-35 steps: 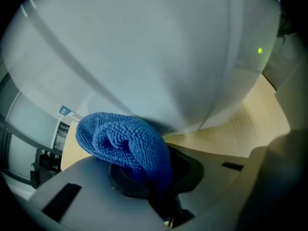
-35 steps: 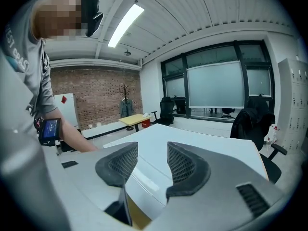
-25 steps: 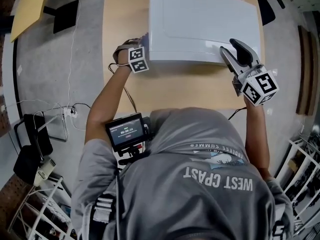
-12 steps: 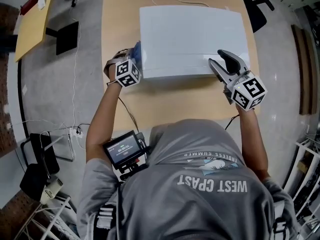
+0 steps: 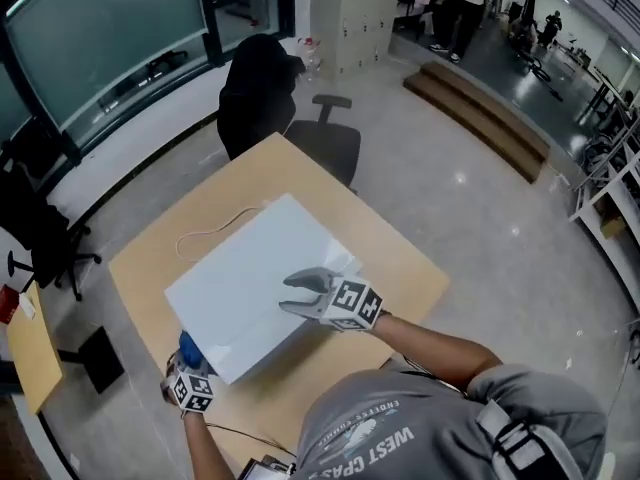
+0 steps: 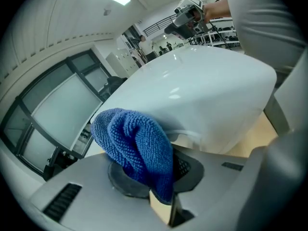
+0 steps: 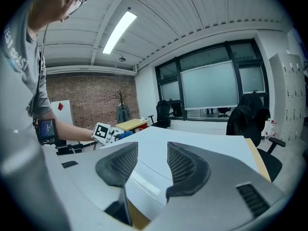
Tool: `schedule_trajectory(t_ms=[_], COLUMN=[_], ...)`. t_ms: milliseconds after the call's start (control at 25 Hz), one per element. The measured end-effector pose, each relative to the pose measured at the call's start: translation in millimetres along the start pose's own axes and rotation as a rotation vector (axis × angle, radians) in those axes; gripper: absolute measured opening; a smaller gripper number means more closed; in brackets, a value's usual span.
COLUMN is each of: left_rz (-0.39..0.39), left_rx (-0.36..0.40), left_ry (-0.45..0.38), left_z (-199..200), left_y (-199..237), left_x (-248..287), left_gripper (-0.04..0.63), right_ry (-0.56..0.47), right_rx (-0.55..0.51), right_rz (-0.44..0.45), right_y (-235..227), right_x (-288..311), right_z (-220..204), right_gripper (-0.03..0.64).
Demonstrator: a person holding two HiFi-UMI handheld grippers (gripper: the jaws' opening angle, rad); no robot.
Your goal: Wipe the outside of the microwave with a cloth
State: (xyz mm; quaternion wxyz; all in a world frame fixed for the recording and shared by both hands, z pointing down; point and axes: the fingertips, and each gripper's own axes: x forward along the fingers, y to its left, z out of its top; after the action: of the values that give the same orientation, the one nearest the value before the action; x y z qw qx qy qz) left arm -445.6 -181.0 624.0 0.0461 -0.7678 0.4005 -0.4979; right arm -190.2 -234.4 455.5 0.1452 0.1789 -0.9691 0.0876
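The white microwave (image 5: 250, 273) sits on a wooden table (image 5: 400, 258). My left gripper (image 5: 188, 386) is at its near left corner, shut on a bunched blue cloth (image 5: 190, 349). In the left gripper view the cloth (image 6: 134, 146) bulges out between the jaws of that gripper (image 6: 149, 174), right beside the microwave's curved white side (image 6: 202, 95). My right gripper (image 5: 296, 294) lies over the microwave's top near its front edge, open and empty. The right gripper view shows its jaws (image 7: 151, 158) apart above the white top (image 7: 202, 146), with the left gripper (image 7: 107, 133) far off.
A white cable (image 5: 215, 230) trails on the table behind the microwave. An office chair with a dark jacket (image 5: 265, 88) stands at the table's far side. A yellow desk (image 5: 20, 353) is at the left, steps (image 5: 480, 113) at the far right.
The head view has swung from straight down to forward across the room. My left gripper has risen with the cloth along the microwave's left side. The right gripper stays on top.
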Motion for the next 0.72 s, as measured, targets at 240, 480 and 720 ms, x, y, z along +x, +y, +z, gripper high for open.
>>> schedule_trajectory(t_ms=[240,480,720], left_rz=[0.031,0.064,0.097], left_rx=[-0.081,-0.261,-0.488], left_ry=[-0.064,-0.166,-0.376], left_z=[34.8,52.0,100.6], left_y=[12.3,34.0,49.6], left_x=[-27.0,-44.0,-95.6], left_gripper=[0.064,0.065,0.064], right_ry=[0.005,-0.011,-0.035], right_rx=[0.012,0.010,0.025], right_rz=[-0.023,-0.034,-0.016], right_y=[-10.2,-20.0,-17.7], right_x=[-36.9,-47.9,-67.4], right_z=[4.2,6.4,14.6], right_gripper=[0.198,0.198,0.198])
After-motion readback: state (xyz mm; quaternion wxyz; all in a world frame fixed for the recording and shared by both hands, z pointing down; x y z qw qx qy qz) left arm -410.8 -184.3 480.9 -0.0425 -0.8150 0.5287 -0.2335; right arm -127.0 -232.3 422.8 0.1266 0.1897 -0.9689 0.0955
